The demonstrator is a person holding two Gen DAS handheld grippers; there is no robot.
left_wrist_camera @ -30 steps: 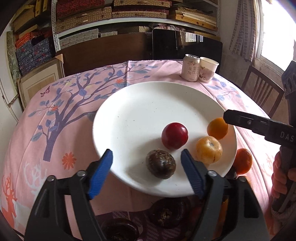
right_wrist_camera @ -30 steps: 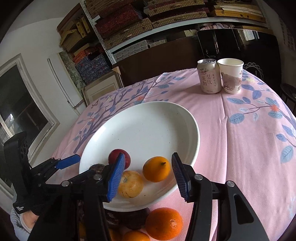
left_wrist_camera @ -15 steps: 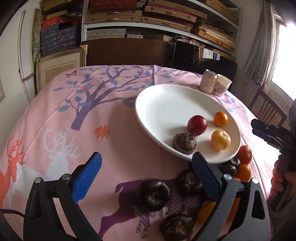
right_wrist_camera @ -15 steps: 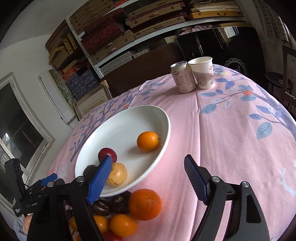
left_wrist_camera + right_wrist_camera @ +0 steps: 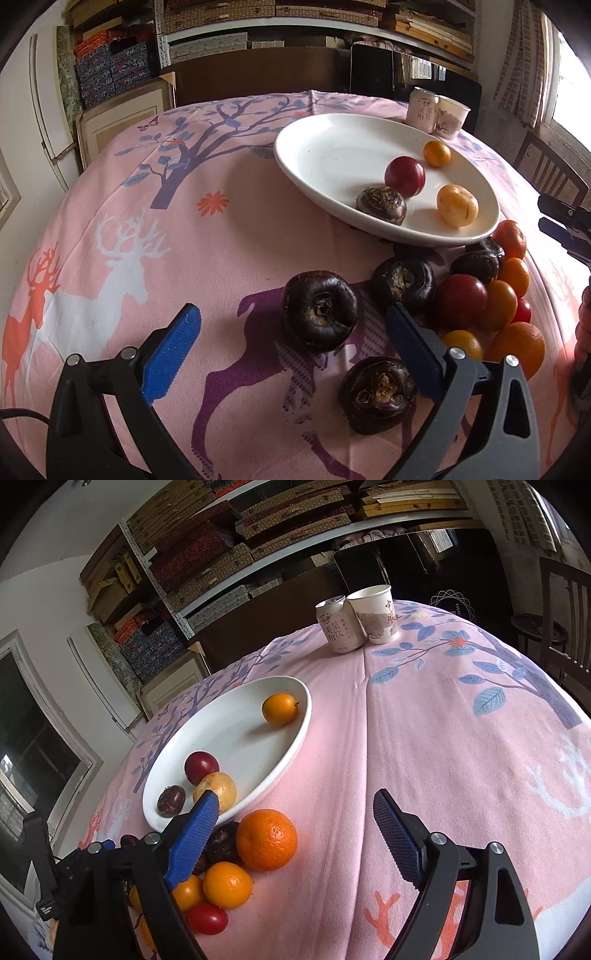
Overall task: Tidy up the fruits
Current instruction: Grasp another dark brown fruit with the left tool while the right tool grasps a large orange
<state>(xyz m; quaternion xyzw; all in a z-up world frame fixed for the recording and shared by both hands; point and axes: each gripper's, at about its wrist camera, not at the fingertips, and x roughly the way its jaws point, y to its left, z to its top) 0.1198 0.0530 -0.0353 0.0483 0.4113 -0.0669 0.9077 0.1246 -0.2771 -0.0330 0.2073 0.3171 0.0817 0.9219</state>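
- Desk [image 5: 110, 229]: covered by a pink printed cloth; it carries every item and fills the field ahead of both hand-held grippers.
- Plate [image 5: 332, 155]: white, ahead and to the right of the left hand-held gripper [image 5: 291, 354]; ahead and to the left of the right hand-held gripper [image 5: 295, 830]. It holds four fruits: a small orange [image 5: 436, 154], a red fruit [image 5: 404, 176], a yellow fruit [image 5: 457, 205] and a dark water chestnut [image 5: 381, 205]. Judged progress: early, with most of the fruit not yet sorted.
- Loose pile [image 5: 221, 878]: oranges, red fruits and dark chestnuts on the cloth just beside the plate's near rim, left of the right hand-held gripper.
- Large orange [image 5: 266, 839]: between the right jaws, nearer the left pad; the jaws are opening and nothing is gripped.
- Dark chestnut [image 5: 319, 310]: directly ahead between the left jaws, which stand wide and empty.
- Obstacles: the fruits touch one another, so a pick may roll neighbours. The can [image 5: 338, 627] and paper cup [image 5: 375, 613] stand well apart, beyond the plate.
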